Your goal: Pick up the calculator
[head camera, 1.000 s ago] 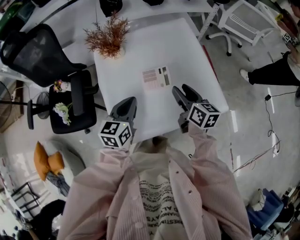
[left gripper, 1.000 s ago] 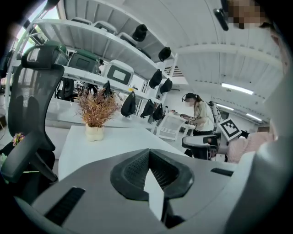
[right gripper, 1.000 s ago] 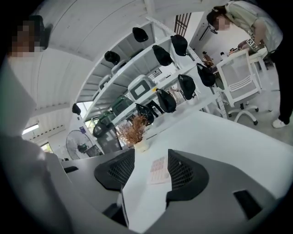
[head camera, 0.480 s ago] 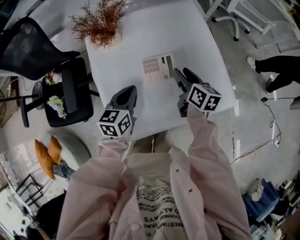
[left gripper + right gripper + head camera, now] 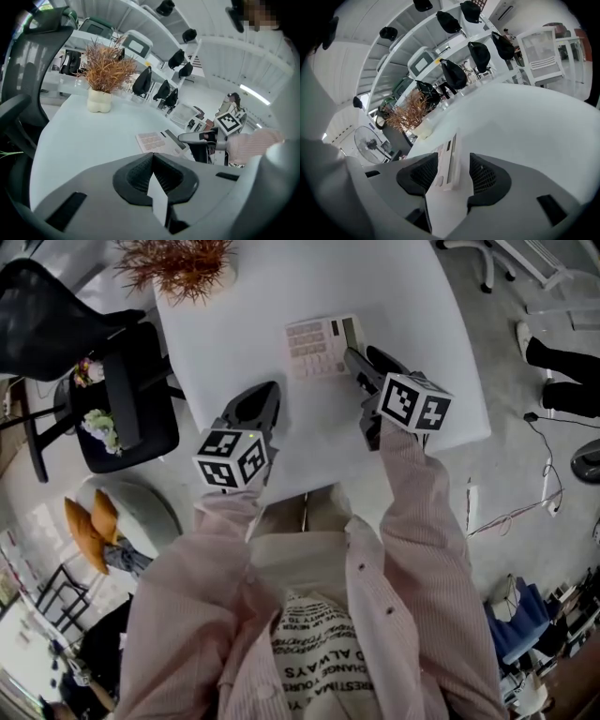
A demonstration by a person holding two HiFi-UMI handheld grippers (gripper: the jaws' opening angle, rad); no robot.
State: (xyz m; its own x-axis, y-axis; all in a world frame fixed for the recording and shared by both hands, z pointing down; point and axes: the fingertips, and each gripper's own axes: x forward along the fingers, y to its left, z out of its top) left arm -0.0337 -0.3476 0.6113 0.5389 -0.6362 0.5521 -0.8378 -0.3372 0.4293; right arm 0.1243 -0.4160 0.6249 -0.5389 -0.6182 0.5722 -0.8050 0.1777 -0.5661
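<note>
Over the near part of the white desk [image 5: 234,334], the left gripper [image 5: 153,161] has its jaws together with nothing between them. To its right, the right gripper [image 5: 453,158] has its jaws apart on either side of the calculator's [image 5: 317,334] near right end. The calculator lies flat near the middle of the desk. At the far left corner stands a dried plant [image 5: 178,261] in a white pot.
</note>
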